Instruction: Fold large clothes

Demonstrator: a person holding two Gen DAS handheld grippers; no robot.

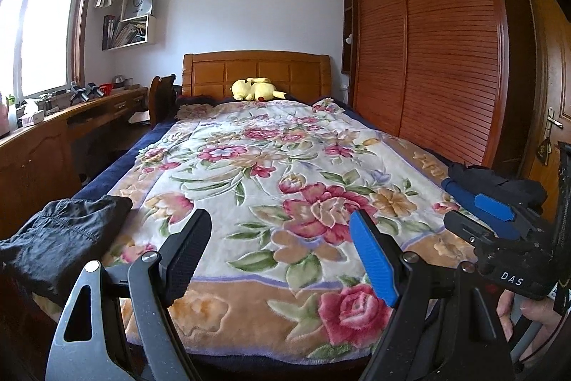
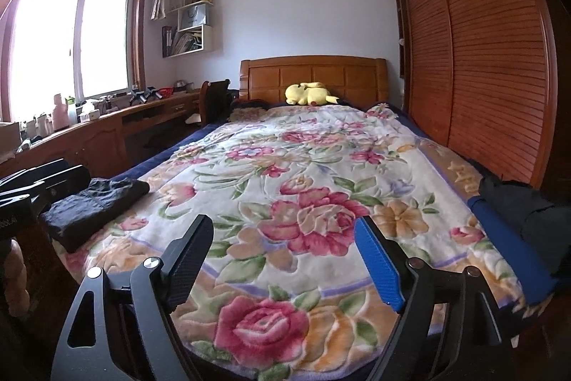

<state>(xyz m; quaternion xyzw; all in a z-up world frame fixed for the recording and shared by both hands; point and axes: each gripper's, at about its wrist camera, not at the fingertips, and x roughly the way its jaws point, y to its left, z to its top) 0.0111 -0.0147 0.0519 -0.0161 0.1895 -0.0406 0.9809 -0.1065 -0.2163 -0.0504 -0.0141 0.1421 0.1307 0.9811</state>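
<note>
A folded black garment (image 1: 64, 234) (image 2: 92, 206) lies at the near left corner of the bed, on a floral blanket (image 1: 249, 166) (image 2: 321, 149). A loose dark heap of clothing (image 1: 489, 179) (image 2: 514, 202) sits on the bed's near right edge, with blue fabric under it. My left gripper (image 1: 280, 215) hovers open over the foot of the bed, nothing between its fingers. My right gripper (image 2: 283, 222) is likewise open and empty above the blanket. In the left wrist view the right gripper (image 1: 478, 216) shows from the side near the dark heap, with a hand (image 1: 535, 313) under it. The left gripper (image 2: 53, 181) shows at the left edge of the right wrist view.
A yellow plush toy (image 1: 255, 90) (image 2: 310, 93) rests against the wooden headboard. A slatted wardrobe (image 1: 428, 59) (image 2: 481, 59) runs close along the bed's right side. A long desk (image 1: 53, 131) with clutter, a chair (image 1: 162, 95) and a window line the left.
</note>
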